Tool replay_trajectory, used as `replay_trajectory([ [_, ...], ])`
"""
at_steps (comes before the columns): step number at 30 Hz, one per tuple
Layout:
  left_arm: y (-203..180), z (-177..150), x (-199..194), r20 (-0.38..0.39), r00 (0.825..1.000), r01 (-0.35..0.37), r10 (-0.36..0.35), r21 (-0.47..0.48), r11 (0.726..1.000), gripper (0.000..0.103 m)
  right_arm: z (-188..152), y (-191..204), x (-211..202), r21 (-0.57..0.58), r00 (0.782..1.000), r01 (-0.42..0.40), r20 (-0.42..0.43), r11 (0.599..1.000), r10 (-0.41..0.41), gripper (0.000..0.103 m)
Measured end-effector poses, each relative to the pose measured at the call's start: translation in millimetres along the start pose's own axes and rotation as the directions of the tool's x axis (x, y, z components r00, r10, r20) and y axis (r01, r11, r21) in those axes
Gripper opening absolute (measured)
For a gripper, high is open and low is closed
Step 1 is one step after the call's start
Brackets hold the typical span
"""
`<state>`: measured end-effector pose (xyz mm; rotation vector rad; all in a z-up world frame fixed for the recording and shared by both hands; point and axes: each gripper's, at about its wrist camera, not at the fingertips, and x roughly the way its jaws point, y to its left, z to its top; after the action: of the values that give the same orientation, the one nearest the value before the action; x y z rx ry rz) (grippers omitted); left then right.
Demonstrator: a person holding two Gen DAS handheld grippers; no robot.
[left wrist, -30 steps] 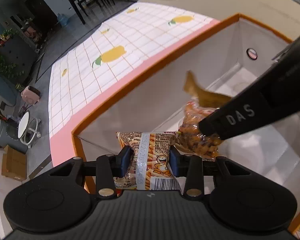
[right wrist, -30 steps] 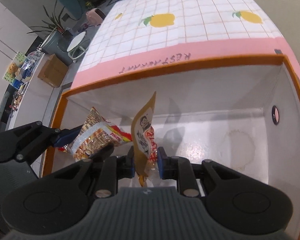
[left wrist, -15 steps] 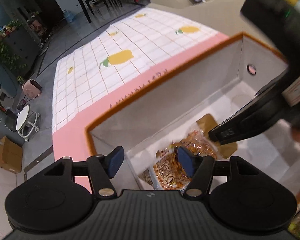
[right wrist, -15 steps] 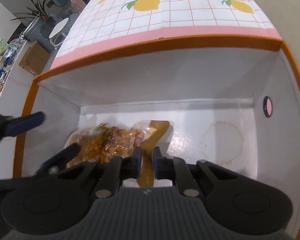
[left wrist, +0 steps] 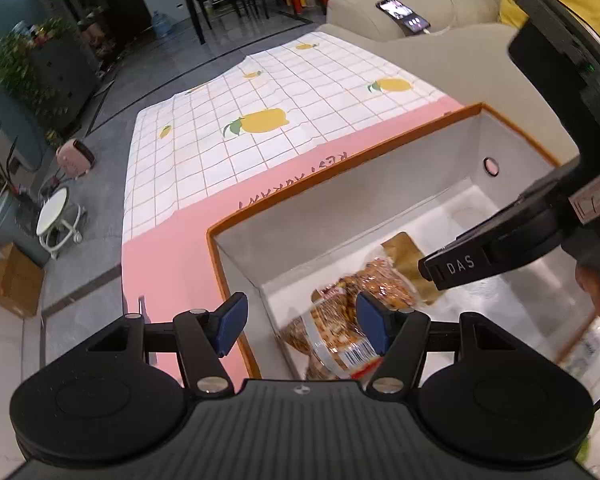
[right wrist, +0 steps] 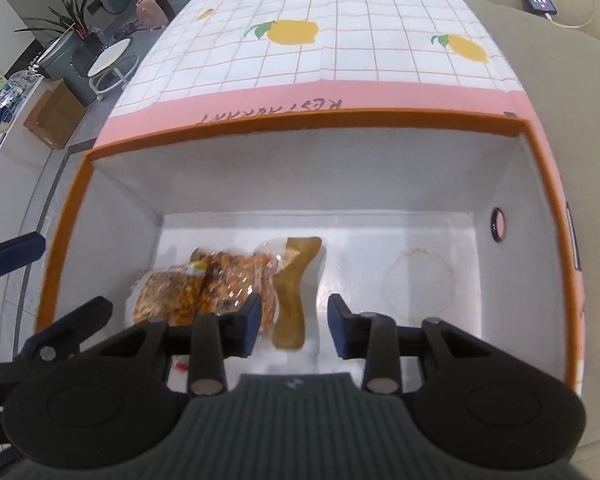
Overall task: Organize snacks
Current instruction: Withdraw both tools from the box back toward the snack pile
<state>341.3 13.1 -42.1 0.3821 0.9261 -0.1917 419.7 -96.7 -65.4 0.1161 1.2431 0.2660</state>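
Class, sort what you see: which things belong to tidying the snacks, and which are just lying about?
Job:
orange-rimmed white box
clear peanut packet
orange striped snack packet
left gripper, open
right gripper, jaws opening

Lying about:
smartphone
pink bin

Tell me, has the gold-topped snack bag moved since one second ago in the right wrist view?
Yes. The gold-topped snack bag has gone down from between the right tongs and now lies on the floor of the box, beside the other snack bag.

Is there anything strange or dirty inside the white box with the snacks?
Yes. A faint brownish ring stain marks the floor of the white box, to the right of the snack bags, like the mark of a damp round container. The bags lie overlapping in a loose heap; nothing has spilled.
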Motion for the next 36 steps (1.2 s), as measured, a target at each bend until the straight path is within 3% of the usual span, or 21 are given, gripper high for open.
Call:
replay_trajectory([
  [16, -13, -56, -110, 0.105, 0.994, 0.010, 0.008, -0.171, 0.985, 0.073, -82, 28, -105, -0.084, 0.993, -0.001, 0.121, 0.996, 0.012, 0.040],
  [21, -15, -89, -138, 0.155, 0.988, 0.046, -0.006, -0.259, 0.965, 0.073, -120, 34, -142, -0.127, 0.976, -0.031, 0.211, 0.991, 0.057, 0.047],
  [26, -22, -122, -165, 0.181, 0.983, 0.016, 0.041, -0.301, 0.954, 0.073, -165, 34, -167, -0.140, 0.960, -0.060, 0.264, 0.988, 0.096, 0.048],
  [36, -56, -170, -187, 0.192, 0.981, 0.029, 0.024, -0.273, 0.961, 0.073, -258, 29, -184, -0.144, 0.935, -0.030, 0.347, 0.989, 0.079, 0.049],
])
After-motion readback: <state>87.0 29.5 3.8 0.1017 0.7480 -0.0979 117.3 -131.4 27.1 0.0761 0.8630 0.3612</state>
